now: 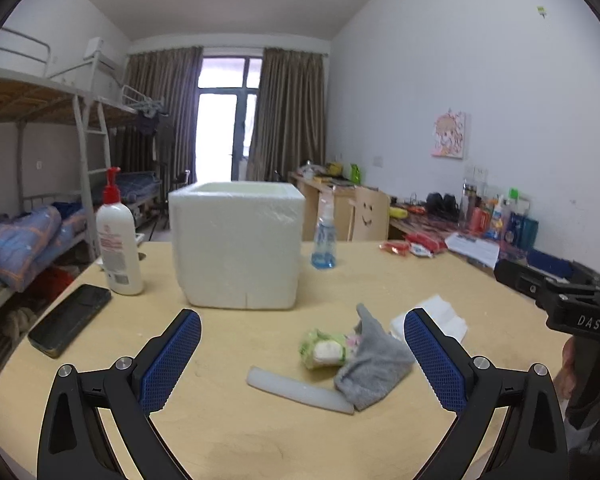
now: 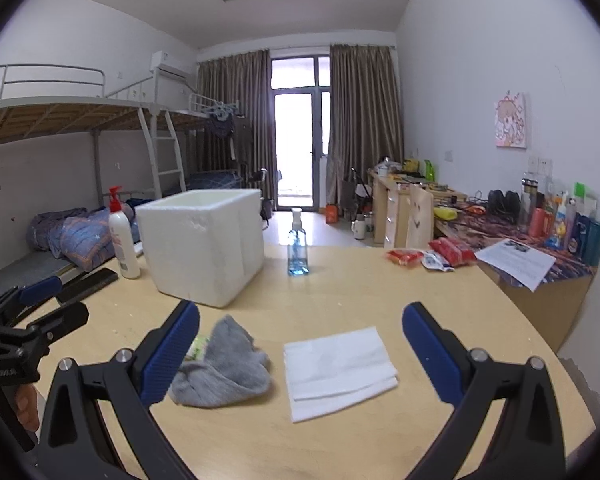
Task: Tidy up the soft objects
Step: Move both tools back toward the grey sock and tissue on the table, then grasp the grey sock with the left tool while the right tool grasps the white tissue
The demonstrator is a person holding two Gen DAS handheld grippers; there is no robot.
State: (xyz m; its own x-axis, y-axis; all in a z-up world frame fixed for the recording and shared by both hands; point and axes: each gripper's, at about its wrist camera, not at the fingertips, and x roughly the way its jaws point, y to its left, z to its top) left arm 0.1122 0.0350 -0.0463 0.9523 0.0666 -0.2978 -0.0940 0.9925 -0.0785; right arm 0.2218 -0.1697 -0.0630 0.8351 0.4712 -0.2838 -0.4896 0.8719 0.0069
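The left gripper point(image 1: 302, 360) hangs above the table point(image 1: 228, 432) with its jaws wide apart and empty, over a grey sock point(image 1: 374, 368), a small green plush point(image 1: 324, 350) touching it, and a translucent white strip point(image 1: 300, 390). The right gripper point(image 2: 300, 354), likewise spread and empty, frames a folded white cloth point(image 2: 338, 366) beside the sock. Beyond them stands a white foam box point(image 1: 238, 244); its inside is hidden from both views.
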